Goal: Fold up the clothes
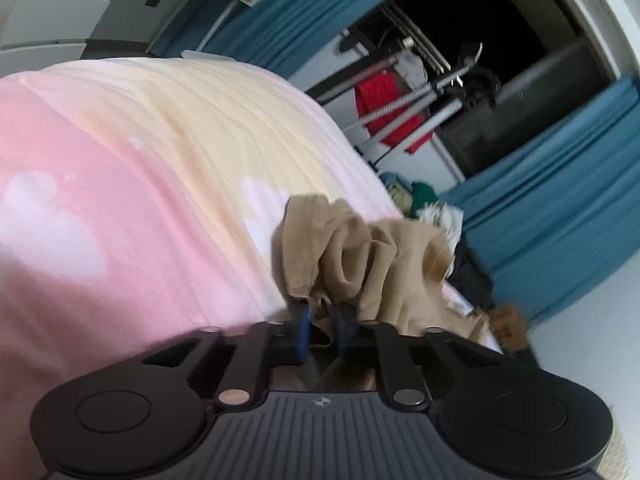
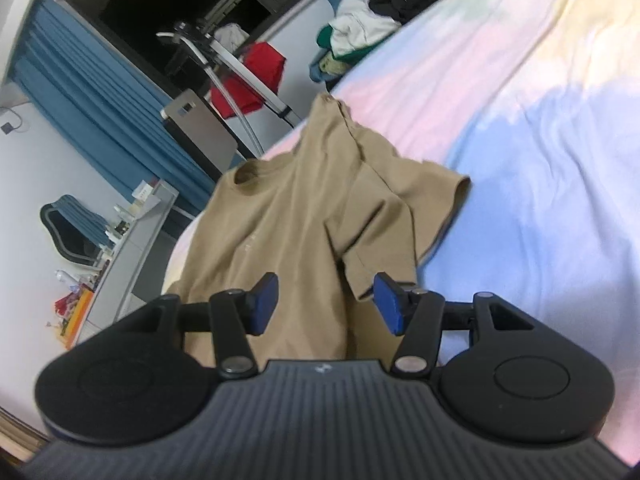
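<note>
Bedroom scene, both views tilted and somewhat motion-blurred. Bed sheet [image 2: 540, 128] in pastel patches: pink, cream, pale blue, white. Teal curtains [image 1: 560, 216] either side of a dark opening; drying rack [image 1: 416, 116] in front of it with a red garment [image 1: 384, 96] hung over a bar. Heap of mixed clothes [image 2: 360, 28] at far edge of bed. Desk [image 2: 128, 236] with clutter and an office chair [image 2: 70, 232] off to the left in right wrist view.

Tan T-shirt [image 2: 288, 216] on sheet near bed edge, front up, collar toward the curtains. One short sleeve spread flat out to the right; fabric along that side doubled over into a raised fold. Far end of shirt drawn up into a peak.

Left gripper [image 1: 322, 330]: blue pads pressed together on a bunched edge of the tan T-shirt [image 1: 360, 256]; cloth ruffled into loops just beyond the fingertips, lifted off the sheet [image 1: 120, 184].

Right gripper [image 2: 326, 304]: jaws spread wide, blue pads [image 2: 266, 300] apart with shirt hem area visible between them, above the near end of shirt. Nothing pinched. Whether fingertips touch the cloth: cannot tell.
</note>
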The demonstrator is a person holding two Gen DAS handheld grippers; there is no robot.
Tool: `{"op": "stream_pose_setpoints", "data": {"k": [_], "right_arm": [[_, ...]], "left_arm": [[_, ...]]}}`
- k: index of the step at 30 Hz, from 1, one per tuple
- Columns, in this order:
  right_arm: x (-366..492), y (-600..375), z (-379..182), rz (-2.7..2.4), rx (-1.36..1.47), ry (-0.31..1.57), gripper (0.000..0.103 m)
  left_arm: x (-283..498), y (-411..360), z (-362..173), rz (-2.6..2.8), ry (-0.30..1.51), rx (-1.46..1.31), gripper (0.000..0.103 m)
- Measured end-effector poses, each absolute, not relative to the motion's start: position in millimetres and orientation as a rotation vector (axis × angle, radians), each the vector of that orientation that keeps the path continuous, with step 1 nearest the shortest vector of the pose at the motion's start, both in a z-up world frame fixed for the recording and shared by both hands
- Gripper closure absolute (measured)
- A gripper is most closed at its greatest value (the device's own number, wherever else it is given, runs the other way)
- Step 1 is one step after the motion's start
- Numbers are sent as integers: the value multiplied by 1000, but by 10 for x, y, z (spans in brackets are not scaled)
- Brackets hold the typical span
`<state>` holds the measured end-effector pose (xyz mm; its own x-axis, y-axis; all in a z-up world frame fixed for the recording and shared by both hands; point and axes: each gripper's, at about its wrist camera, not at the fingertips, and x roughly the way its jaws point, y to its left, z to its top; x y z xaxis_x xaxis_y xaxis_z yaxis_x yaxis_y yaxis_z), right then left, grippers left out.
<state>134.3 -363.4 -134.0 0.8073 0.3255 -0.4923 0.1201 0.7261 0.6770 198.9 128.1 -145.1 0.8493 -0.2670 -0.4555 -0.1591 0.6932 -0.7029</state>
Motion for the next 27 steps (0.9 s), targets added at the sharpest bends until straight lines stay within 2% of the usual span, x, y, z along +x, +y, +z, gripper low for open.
{"op": "stream_pose_setpoints", "data": {"k": [3,12,17,21,26,27], "right_arm": [[1374,-3579,-1388,125,758,660,47],[1353,-3398,-1341,116,661,658,47],[1398,-3387,-1393,103,640,678,47],[1405,-3386,-1406,105,634,682,47],[1390,-3392,-1404,116,656,683,46],[1391,-3393,-1409,120,663,686,46]], "left_arm": [[1974,1331,-1344,2,566,-802,100],[1888,1708,-667,145,412,-673,100],[1943,1720,-703,197,504,-629,100],[1914,1887,-906,236,589,-731,96],[1654,2056,-1045,195,602,-996,68],[1612,2078,-1075,158,600,-1065,59]]}}
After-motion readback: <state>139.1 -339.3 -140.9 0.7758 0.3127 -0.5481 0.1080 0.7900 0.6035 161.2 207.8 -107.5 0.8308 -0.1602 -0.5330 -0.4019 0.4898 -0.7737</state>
